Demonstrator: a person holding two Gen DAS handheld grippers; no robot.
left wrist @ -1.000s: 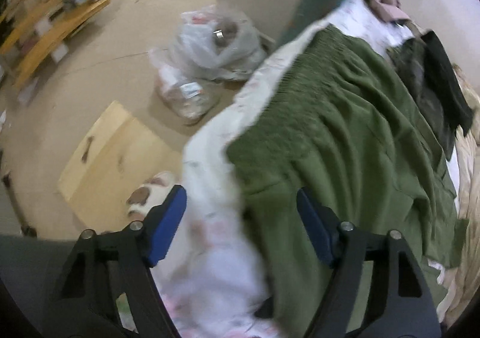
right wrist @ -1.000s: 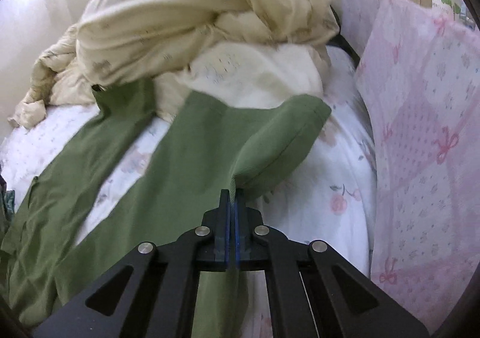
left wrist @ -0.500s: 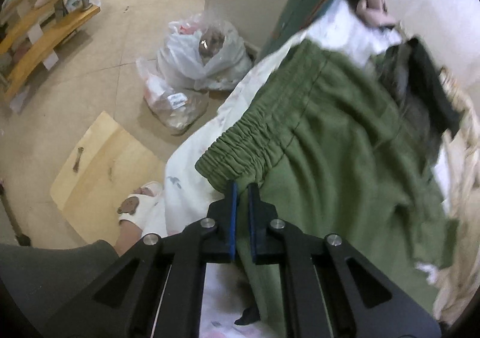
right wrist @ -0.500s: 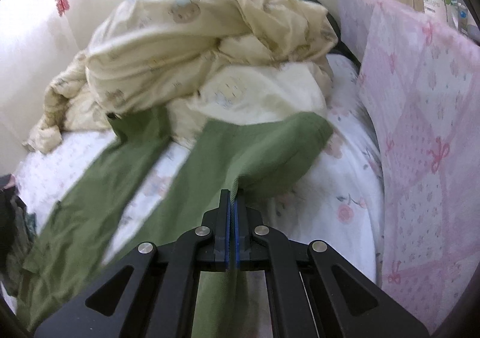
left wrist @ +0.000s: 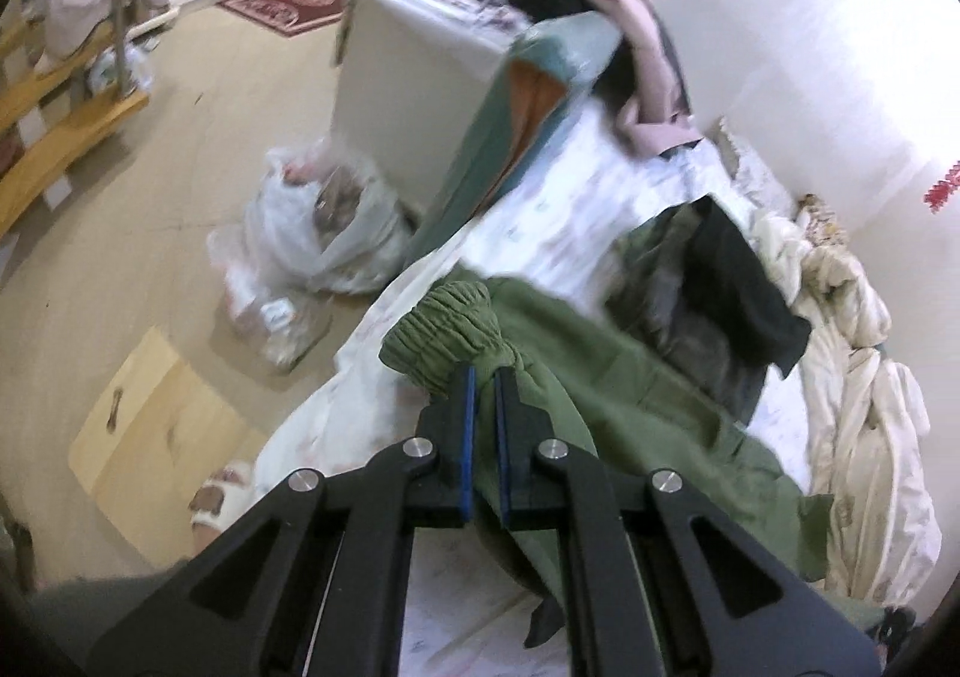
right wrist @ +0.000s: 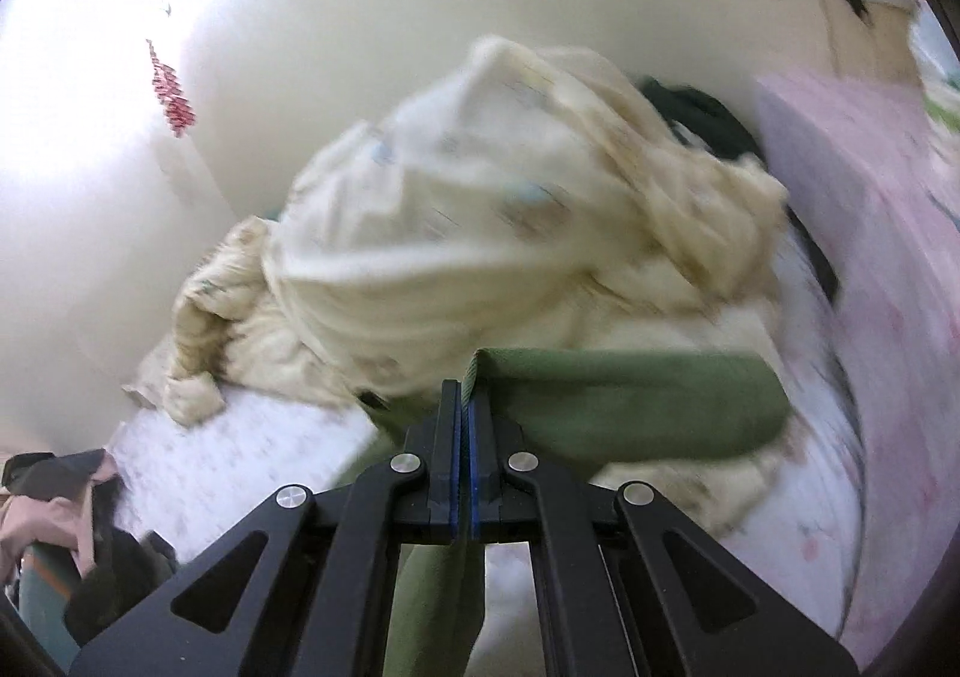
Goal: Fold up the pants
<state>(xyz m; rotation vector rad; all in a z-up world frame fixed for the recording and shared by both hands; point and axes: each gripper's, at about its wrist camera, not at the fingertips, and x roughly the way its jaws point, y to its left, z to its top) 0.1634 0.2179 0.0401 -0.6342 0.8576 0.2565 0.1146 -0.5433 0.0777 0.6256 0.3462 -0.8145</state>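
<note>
The olive-green cotton pants [left wrist: 606, 395] are pinched at both ends. The gathered elastic waistband [left wrist: 447, 338] is clamped between the pressed-together fingers of the left gripper [left wrist: 483, 377], bunched just ahead of them and raised off the white floral-print bed sheet [left wrist: 564, 221]. A leg hem [right wrist: 624, 395] is gripped by the right gripper [right wrist: 465, 395], its fingers closed on the fabric, with the crumpled cream quilt [right wrist: 480, 233] beyond.
</note>
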